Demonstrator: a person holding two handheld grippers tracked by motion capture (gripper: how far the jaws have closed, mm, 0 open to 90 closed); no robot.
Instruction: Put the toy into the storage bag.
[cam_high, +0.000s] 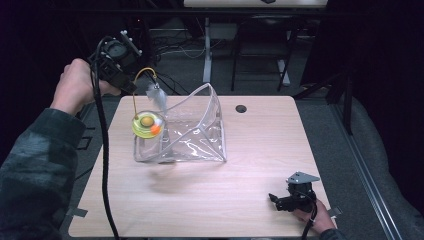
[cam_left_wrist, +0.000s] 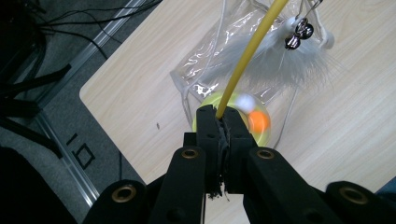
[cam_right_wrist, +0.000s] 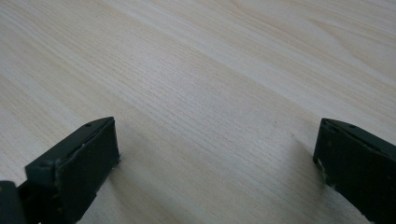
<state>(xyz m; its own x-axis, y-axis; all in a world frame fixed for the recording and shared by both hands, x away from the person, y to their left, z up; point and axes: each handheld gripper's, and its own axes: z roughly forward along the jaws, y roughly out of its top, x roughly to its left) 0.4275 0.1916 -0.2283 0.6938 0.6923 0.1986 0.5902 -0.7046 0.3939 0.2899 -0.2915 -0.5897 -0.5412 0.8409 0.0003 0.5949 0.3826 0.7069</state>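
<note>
Dangling above the clear plastic pouch (cam_high: 192, 131), a yellow-wand cat teaser (cam_left_wrist: 252, 46) with white feather (cam_left_wrist: 280, 63) and bells is pinched by the left gripper (cam_left_wrist: 219, 116); the right gripper (cam_right_wrist: 215, 158) rests wide apart, well away on the table (cam_high: 250, 200).

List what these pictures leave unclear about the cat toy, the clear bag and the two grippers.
- Yellow wand: its gripped end is hidden between the left gripper's closed jaws in the left gripper view.
- Yellow disc: whether it sits inside the clear bag or above it; glare in the high view.
- Bells: detail blurred.
- Right gripper: jaw gap too small in the high view.
</note>
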